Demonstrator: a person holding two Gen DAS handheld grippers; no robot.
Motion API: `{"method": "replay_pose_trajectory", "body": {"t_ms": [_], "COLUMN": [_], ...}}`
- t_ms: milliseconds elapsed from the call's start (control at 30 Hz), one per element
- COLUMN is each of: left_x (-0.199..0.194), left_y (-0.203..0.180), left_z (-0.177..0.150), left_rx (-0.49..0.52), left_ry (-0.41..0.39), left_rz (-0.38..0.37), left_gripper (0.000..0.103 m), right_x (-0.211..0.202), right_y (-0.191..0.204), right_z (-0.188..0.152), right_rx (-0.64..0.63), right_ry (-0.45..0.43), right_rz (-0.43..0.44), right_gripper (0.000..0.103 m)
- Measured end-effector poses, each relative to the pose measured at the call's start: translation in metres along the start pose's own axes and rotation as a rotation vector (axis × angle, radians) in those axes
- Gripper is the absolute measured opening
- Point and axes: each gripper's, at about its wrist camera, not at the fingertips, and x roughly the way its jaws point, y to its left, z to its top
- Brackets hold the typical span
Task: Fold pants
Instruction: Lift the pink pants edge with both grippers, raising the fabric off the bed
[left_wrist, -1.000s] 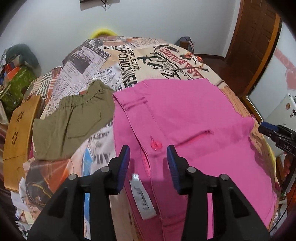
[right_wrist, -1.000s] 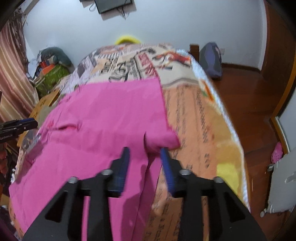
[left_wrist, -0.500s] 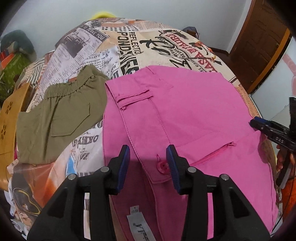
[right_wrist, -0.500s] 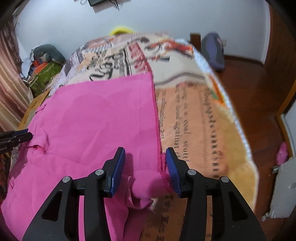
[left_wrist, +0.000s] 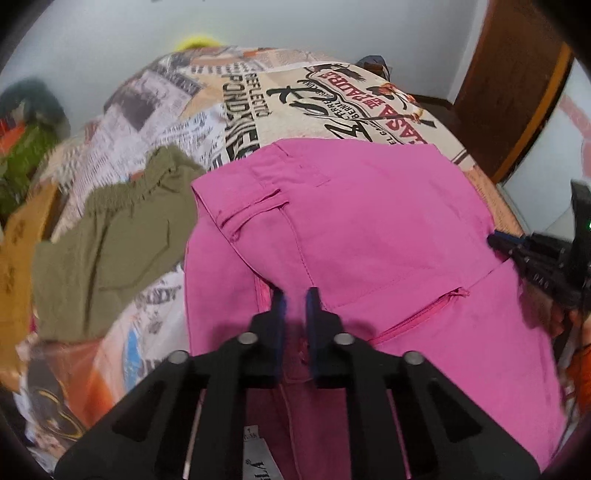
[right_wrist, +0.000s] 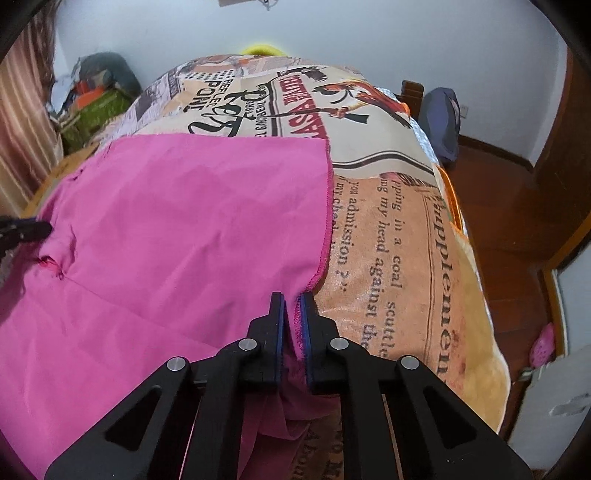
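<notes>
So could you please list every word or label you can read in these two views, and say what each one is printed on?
"supplement": bedspread, orange panel beside the pink pants.
"in a coal scuttle", "my head against the", "admission ?": same orange panel.
"REFLECTIO", "PONDKIES": bedspread, seen upside down, beyond the pants in the left view; the second is uncertain.
"CASA": red lettering on the bedspread, reversed; the rest is unclear.
White tag on the pants: too blurred to read.

1. Bed is covered by a newspaper-print bedspread (left_wrist: 236, 122).
2. Olive-green shorts (left_wrist: 107, 254) are laid flat on the bedspread, left side in the left wrist view.
3. A dark blue bag (right_wrist: 441, 122) is seen on the wooden floor (right_wrist: 506, 206) by the white wall (right_wrist: 369, 33).
4. A brown door (left_wrist: 513, 74) is visible at right.
</notes>
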Motion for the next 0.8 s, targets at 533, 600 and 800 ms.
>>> {"method": "replay_pose_trajectory", "body": {"t_ms": [533,600,800], "left_x": [-0.009,-0.017,-0.030], "left_y": [0.030,0.029,0.049], "left_z": [-0.013,-0.009,0.014], "left_rx": [-0.025,-0.001,-0.036], "left_ry": [0.012,-0.003,-0.068], "left_rz": [0.015,0.020,0.028], "left_gripper": [0.008,0.008,0.044], "right_x": [-0.001,-0.005,-0.027], "right_y": [0.001,0.001,-0.001], "right_z": [0.006,0.010,0.035], "right_rx": [-0.027,-0.031,-0.014], "right_ry": [0.057,0.065,-0.031], "right_rz": [0.003,-0.005,0.021], "right_gripper": [0.009,0.011,0.032]}}
